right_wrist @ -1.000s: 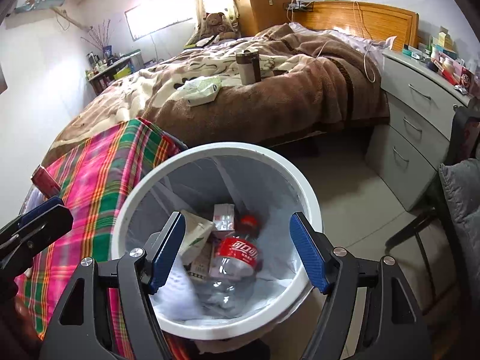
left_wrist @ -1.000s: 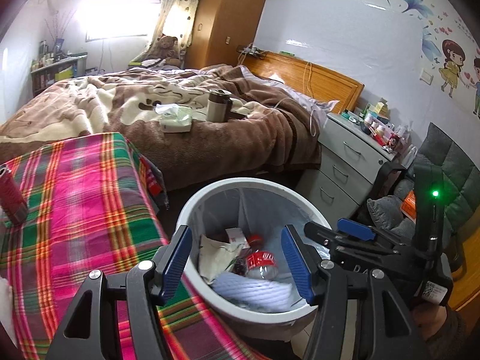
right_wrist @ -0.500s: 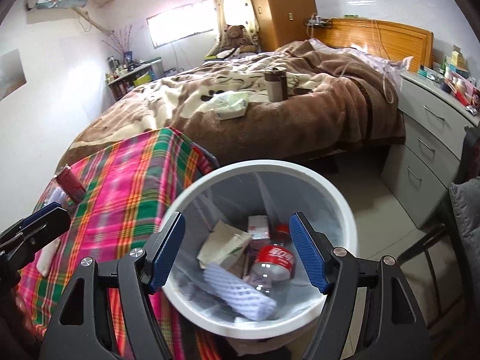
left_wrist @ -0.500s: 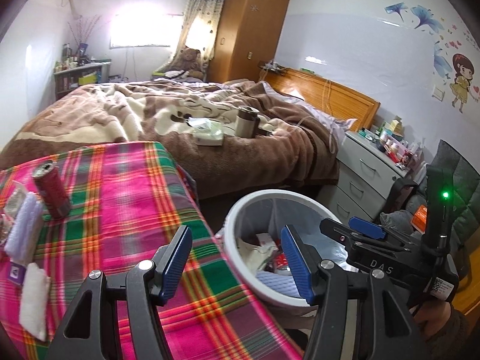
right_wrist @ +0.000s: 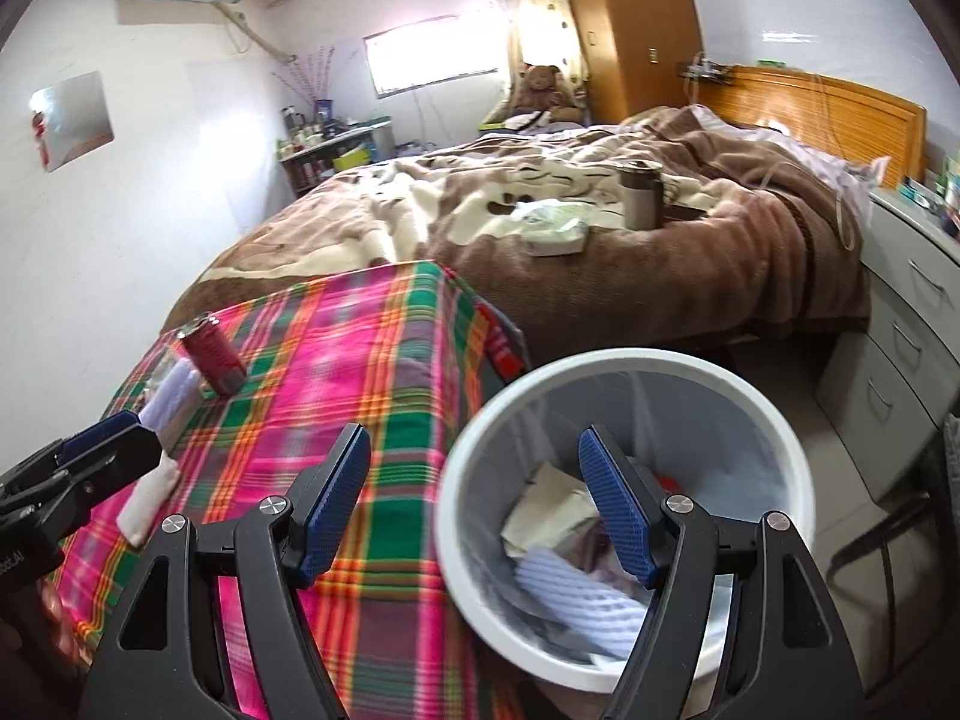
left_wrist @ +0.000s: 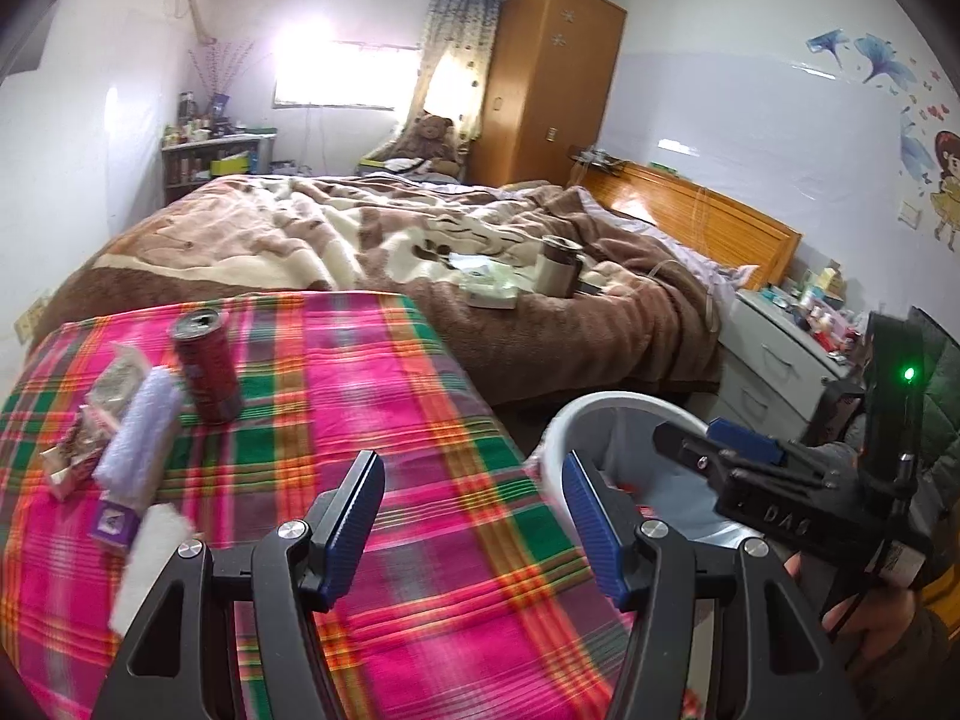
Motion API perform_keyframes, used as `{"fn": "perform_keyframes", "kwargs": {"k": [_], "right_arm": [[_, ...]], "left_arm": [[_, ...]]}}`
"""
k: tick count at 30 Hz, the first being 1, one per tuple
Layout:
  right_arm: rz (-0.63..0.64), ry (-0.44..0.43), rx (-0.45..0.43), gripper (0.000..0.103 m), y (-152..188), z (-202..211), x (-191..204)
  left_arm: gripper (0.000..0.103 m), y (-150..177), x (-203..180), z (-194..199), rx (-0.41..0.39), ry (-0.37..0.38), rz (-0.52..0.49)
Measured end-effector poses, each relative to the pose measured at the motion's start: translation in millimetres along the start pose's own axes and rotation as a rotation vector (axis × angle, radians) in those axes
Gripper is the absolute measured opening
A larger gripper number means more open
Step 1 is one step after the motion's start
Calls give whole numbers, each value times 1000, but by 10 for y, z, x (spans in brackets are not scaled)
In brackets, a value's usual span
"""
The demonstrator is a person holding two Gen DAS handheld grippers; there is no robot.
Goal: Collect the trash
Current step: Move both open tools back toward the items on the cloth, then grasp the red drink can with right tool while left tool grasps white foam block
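A white trash bin (right_wrist: 780, 438) with a liner stands on the floor beside the plaid-covered table (left_wrist: 372, 396); paper and white foam netting lie inside it. On the table's left side stand a red can (left_wrist: 207, 369), a white foam net sleeve (left_wrist: 141, 435), snack wrappers (left_wrist: 78, 450) and a white pad (left_wrist: 150, 564). My left gripper (left_wrist: 474, 519) is open over the tablecloth, nothing between its blue pads. My right gripper (right_wrist: 474, 504) is open and empty, straddling the bin's left rim. In the left wrist view the right gripper (left_wrist: 738, 450) hangs over the bin (left_wrist: 600, 408).
A bed with a brown blanket (left_wrist: 420, 240) fills the room behind, with a tissue pack (left_wrist: 489, 291) and a metal cup (left_wrist: 558, 267) on it. A grey drawer unit (right_wrist: 906, 348) stands right of the bin. A wooden wardrobe (left_wrist: 546, 78) stands at the back.
Both grippers have swung left, away from above the bin toward the table. The can and wrappers have come into the left wrist view. Jaws unchanged and empty.
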State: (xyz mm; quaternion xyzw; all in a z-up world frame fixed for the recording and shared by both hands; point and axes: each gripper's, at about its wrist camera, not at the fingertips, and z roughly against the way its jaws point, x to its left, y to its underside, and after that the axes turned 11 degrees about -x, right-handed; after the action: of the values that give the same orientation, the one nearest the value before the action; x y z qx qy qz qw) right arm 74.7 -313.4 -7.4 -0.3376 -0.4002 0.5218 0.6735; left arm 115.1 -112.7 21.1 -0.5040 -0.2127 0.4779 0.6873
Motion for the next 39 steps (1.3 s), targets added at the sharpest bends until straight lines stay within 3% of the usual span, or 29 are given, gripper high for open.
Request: {"fn": "perform_keyframes", "kwargs": {"k": [10, 21, 25, 33, 39], "right_arm": [[63, -143, 23, 74, 43, -247, 558], [132, -235, 38, 74, 89, -473, 1086], [158, -257, 43, 74, 78, -542, 1239], [173, -287, 76, 74, 108, -762, 1473], [193, -307, 100, 74, 114, -977, 1621]], "left_arm": [[61, 113, 616, 248, -5, -141, 28], [61, 352, 1317, 450, 34, -268, 82], [61, 450, 1483, 410, 84, -277, 86], [61, 619, 1622, 173, 163, -226, 94], [61, 704, 1688, 16, 195, -279, 94]]}}
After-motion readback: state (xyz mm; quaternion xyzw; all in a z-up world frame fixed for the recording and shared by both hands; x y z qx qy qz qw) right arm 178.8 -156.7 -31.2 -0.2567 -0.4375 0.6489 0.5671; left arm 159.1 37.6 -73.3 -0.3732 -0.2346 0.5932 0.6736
